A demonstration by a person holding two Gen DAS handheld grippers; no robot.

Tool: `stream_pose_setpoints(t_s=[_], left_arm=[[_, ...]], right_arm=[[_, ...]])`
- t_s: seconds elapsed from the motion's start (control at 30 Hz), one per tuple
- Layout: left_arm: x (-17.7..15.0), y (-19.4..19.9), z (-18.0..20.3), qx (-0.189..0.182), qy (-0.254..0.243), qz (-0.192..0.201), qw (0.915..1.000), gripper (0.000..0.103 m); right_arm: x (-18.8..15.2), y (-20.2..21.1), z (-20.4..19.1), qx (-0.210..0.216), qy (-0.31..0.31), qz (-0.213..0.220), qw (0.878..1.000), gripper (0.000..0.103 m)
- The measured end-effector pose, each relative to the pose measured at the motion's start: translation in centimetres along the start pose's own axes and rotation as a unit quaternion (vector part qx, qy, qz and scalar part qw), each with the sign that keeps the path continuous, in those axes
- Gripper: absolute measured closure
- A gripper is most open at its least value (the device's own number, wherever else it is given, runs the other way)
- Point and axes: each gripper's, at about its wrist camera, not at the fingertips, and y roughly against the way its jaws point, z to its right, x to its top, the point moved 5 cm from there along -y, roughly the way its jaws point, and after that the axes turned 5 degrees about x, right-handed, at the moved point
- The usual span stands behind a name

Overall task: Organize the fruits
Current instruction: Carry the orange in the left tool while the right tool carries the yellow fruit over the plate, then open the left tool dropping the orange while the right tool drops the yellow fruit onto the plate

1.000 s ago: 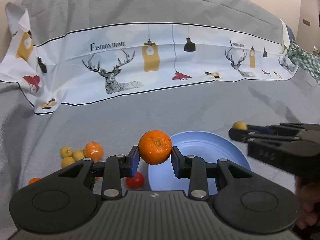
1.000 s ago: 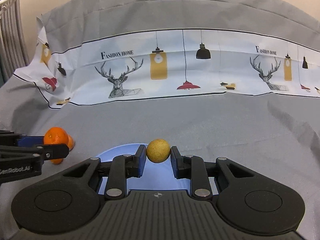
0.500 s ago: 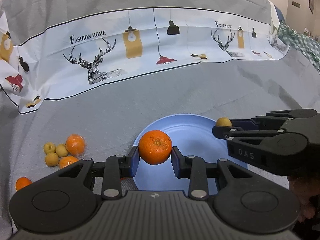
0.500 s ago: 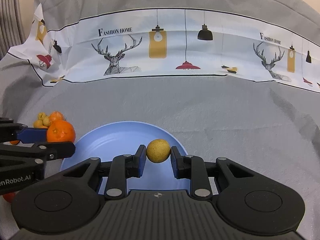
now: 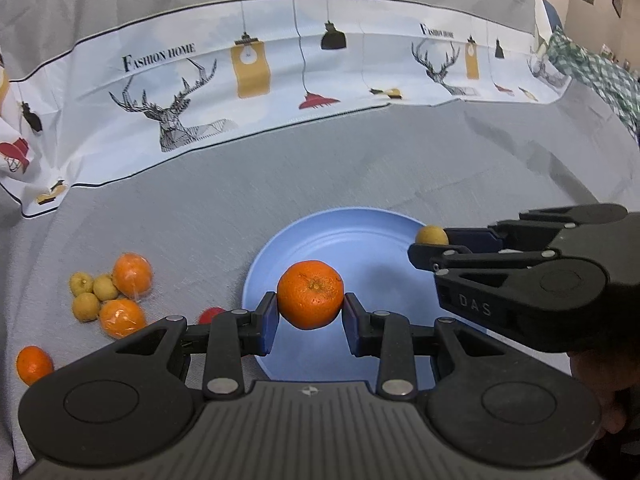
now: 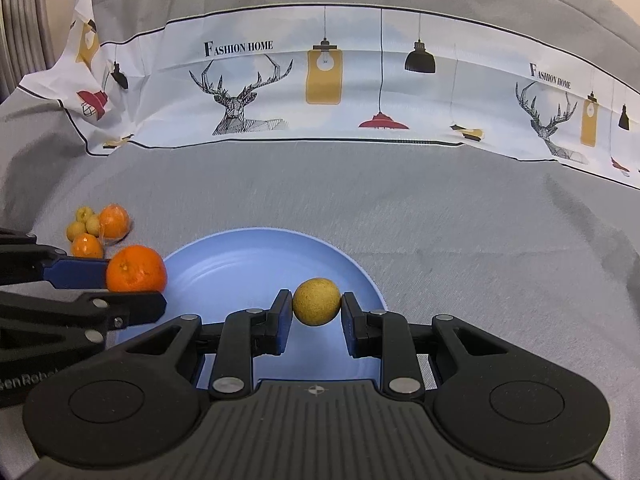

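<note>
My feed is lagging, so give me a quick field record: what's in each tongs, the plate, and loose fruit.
left tongs: shut on orange, above plate
right tongs: shut on small yellow fruit, above plate
blue plate: nothing lies in it
loose fruit pile: on grey cloth, left of plate
red fruit: by plate's left rim, partly hidden

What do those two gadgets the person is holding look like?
Each hand-held gripper, left and right, is matte black plastic: a ribbed body, two round discs, silver rivets, and linked fingers ending in blue pads. The right one's side shows raised "DAS" lettering.
</note>
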Motion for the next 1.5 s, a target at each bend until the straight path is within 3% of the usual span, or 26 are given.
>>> stream_pose_setpoints(t_s=[0.5,1.33,1.5], left_arm=[[-0.5,-0.7,1.3,-0.021,-0.021,-0.021,0.9993,0.065],[-0.5,-1.3,1.6,-0.021,-0.022,-0.034,0.999,0.065],[-0.5,-1.3,1.4,-0.021,-0.018,-0.032,0.9991,0.063]], right_arm=[[-0.6,-0.7,-0.2,-0.003,0.003,-0.02,1.0,0.075],[-1.0,-1.1,-0.3,-0.005,0.002,-0.03,1.0,0.075],[-1.0,-1.1,-0.1,-0.01,0.0,-0.027,1.0,0.064]])
